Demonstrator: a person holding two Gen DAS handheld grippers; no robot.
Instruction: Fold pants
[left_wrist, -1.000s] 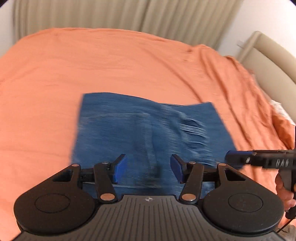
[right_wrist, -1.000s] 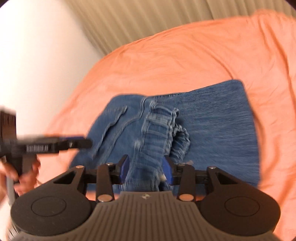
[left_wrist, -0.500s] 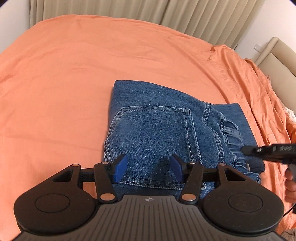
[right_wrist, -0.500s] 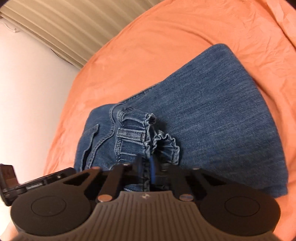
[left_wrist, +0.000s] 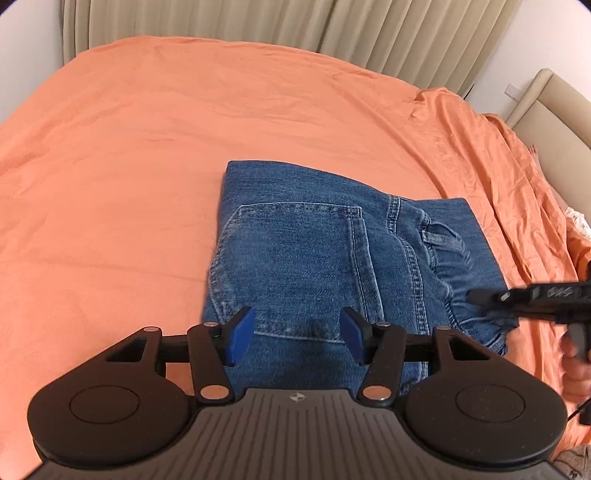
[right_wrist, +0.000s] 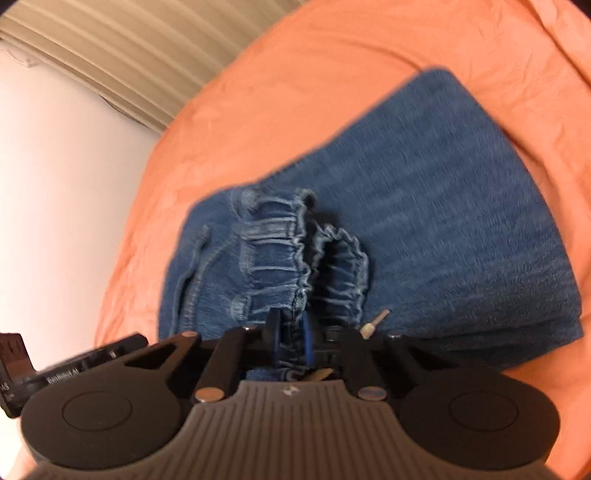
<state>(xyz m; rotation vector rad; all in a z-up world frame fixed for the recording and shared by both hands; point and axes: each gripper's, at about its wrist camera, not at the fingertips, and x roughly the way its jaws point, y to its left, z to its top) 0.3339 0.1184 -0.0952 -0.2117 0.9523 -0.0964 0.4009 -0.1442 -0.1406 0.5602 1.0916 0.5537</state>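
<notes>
Two tools are in play over the folded blue denim pants (left_wrist: 332, 258), which lie on the orange bed sheet (left_wrist: 147, 166), back pocket up, with the gathered elastic waistband (right_wrist: 280, 251) at the near right edge. The right tool (right_wrist: 290, 338) is clamped on that waistband: its blue pads are pressed together with the denim hem pinched between them. The left tool (left_wrist: 293, 338) is held apart, jaws wide, with nothing between them; it hangs just over the near hem below the pocket.

For the step in hand (judged to be a further fold of the bundle), the left tool should be lowered onto the near left edge and closed on all layers before any lift is made. Both edges should then be raised together and carried level, so that the stack is not skewed.

Compared with one second ago, the right tool has gone from standing open around the waistband to gripping it. The left tool's opening is unchanged, and the left view is now sharp instead of blurred.
</notes>
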